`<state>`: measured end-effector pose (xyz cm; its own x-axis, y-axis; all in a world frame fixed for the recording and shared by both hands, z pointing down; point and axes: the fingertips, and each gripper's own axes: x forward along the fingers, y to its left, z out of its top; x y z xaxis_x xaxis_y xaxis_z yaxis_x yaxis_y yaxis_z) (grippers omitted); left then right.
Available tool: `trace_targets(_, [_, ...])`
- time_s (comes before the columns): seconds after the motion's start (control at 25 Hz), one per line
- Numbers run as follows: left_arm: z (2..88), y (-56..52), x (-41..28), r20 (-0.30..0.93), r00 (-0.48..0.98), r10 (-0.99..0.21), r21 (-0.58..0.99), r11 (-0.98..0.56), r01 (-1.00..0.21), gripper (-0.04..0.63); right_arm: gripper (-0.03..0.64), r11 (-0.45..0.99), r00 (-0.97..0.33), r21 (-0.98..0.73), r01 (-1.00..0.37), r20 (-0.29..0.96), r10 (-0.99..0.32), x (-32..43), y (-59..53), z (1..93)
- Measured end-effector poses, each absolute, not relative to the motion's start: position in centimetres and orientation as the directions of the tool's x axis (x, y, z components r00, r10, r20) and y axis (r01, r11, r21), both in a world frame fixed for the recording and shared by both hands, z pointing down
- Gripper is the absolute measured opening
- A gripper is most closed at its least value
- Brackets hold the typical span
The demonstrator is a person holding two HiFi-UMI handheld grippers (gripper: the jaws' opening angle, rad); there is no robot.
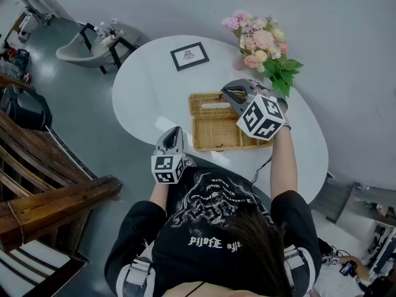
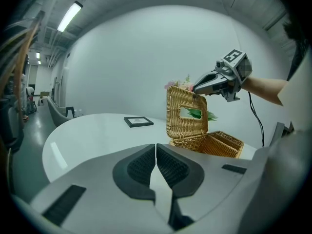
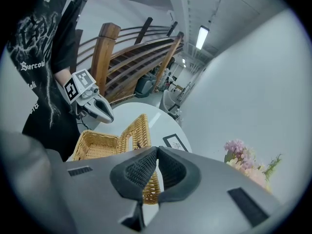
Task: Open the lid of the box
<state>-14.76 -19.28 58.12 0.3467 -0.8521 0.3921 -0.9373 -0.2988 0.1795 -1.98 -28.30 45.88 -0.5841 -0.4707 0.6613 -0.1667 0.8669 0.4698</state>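
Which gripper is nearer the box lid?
Right. The right gripper grips the top edge of the raised lid; the left gripper sits apart, by the near edge of the table.

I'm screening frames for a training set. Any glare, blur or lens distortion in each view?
Head view: sharp, evenly lit, faint sheen on the white table. Left gripper view: strong fisheye, dark corners, bright ceiling strip light, wicker lid crisp. Right gripper view: same fisheye, flowers slightly soft.

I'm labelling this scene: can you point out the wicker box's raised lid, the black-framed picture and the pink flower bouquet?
raised woven wicker lid [image 2: 187,128]: left gripper view, weave below its slot.
black-framed picture [image 1: 189,55]: head view, centre of its print.
pink flower bouquet [image 1: 262,39]: head view, a central blossom.
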Motion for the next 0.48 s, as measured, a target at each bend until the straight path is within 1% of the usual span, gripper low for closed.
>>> trace_targets(0.48, [58.7, -19.3, -15.7, 0.415, 0.345, -0.842, 0.189, -0.292, -0.938, 0.026, 0.035, 0.855, -0.544, 0.499, -0.145, 0.681, -0.49, -2.3, -30.4, 46.9])
